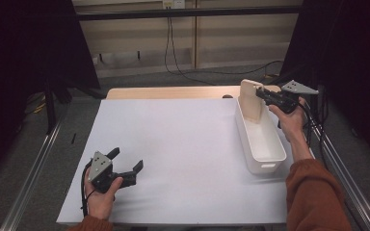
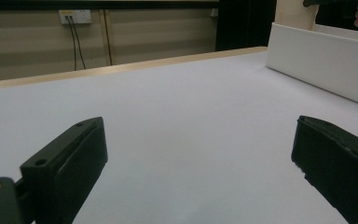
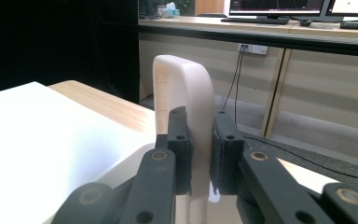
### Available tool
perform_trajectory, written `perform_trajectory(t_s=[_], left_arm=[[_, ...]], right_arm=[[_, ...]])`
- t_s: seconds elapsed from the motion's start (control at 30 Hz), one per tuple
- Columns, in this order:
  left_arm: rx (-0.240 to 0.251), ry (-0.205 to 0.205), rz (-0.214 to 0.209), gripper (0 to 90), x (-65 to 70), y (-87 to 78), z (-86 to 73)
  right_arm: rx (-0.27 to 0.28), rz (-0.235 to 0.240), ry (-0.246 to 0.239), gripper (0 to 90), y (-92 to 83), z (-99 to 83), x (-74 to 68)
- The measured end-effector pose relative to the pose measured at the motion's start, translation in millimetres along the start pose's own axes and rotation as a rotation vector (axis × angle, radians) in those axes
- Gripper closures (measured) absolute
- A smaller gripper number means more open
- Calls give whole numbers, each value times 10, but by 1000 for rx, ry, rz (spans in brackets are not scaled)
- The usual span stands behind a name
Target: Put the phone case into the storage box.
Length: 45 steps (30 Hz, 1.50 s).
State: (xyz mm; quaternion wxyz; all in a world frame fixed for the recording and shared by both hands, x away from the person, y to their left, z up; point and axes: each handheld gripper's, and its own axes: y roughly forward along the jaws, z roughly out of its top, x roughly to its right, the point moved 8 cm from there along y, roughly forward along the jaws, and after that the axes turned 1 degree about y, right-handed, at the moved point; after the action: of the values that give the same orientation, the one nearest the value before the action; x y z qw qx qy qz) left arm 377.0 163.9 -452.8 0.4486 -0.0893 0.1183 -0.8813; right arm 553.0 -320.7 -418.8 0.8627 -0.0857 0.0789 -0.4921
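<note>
The right gripper (image 1: 262, 96) pinches a cream flat rounded plastic panel (image 1: 251, 100), held upright over the far end of the long white plastic bin (image 1: 261, 139), forearm reaching forward. The left gripper (image 1: 126, 167) rests low on the white-covered counter (image 1: 173, 144), jaws spread wide

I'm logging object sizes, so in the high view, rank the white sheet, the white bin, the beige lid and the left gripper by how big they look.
1. White sheet
2. White bin
3. Beige lid and left gripper: look alike, and the gripper is nearer the camera, so unranked.
</note>
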Motion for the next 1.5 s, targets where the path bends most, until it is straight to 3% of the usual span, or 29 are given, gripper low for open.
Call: perform_trajectory(t_s=[0.5, 1.5], left_arm=[[-3, 6, -3, 35, 8, 12, -5], [-14, 9, -4, 35, -1, 30, -24]], right_arm=[[-51, -53, -52, 796, 121, 13, 118], [-43, -117, -2, 686, 282, -55, 276]])
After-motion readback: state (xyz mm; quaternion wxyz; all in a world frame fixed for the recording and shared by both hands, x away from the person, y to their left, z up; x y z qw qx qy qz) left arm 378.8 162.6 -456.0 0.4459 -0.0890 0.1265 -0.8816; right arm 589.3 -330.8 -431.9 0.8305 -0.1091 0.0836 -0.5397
